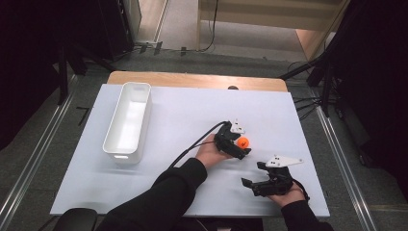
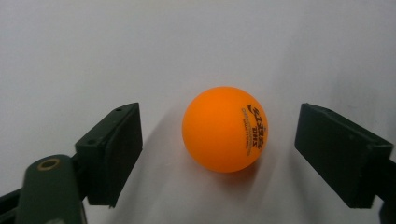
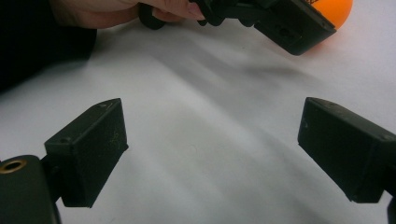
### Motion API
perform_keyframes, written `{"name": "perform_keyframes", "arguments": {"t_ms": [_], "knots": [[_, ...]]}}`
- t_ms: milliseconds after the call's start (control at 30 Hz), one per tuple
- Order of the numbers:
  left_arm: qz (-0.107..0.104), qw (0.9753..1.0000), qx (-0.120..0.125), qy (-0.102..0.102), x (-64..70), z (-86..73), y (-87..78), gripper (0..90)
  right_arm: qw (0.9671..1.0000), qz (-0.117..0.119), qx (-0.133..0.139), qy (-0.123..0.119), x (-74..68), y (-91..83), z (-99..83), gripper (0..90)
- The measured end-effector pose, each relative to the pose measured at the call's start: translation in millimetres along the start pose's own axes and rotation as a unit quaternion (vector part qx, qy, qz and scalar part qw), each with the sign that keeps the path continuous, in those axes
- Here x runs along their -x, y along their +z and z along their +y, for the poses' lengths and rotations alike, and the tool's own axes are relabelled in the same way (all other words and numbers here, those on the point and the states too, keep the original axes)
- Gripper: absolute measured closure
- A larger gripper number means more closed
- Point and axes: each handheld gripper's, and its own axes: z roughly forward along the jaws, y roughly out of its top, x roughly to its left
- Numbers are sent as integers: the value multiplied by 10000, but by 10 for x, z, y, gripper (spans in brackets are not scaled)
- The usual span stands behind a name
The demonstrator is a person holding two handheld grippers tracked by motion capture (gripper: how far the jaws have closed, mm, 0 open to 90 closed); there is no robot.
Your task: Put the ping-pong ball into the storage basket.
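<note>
The orange ball [image 2: 224, 129] is seen resting on the white table [image 1: 187, 115], between the spread jaws of the left gripper [image 2: 219, 154] with a gap on each side; the right gripper [image 1: 262, 180] is held released above bare table nearby; a white bin [image 1: 129, 120] stands well apart at the left.

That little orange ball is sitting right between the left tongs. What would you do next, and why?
Probably close the left tongs on the orange ball. In the left gripper view the ball rests on the white table between the two jaws, which stand wide open with a gap on each side, so nothing grips it yet. The white bin stands off to the left, perhaps where it goes afterwards.
</note>
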Motion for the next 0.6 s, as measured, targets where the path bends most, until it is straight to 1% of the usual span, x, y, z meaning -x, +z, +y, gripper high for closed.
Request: {"name": "perform_keyframes", "arguments": {"t_ms": [67,100,200,267,300,367,433,467,600], "knots": [[19,10000,21,49,7,-1,4,196,10000,-5,4,3,-1,-1,0,67],[23,10000,7,73,15,-1,3,235,10000,-6,5,2,-1,-1,0,67],[93,9998,-31,195,39,1,7,290,10000,-7,8,1,-2,-1,0,67],[76,9997,-40,209,38,1,4,311,10000,6,21,-7,-2,-6,0,67],[45,9998,-28,184,32,0,4,323,10000,-10,37,-32,0,-7,1,67],[45,9999,0,131,24,-1,8,357,10000,-2,44,-15,-2,-12,2,67],[48,9999,-22,119,23,-1,6,387,10000,-17,48,-6,-2,-14,1,67],[43,9999,-29,139,28,0,7,392,10000,-16,49,-5,-2,-15,1,67],[39,9998,-38,213,36,-1,7,470,10000,-6,37,5,-4,-14,1,67]]}}
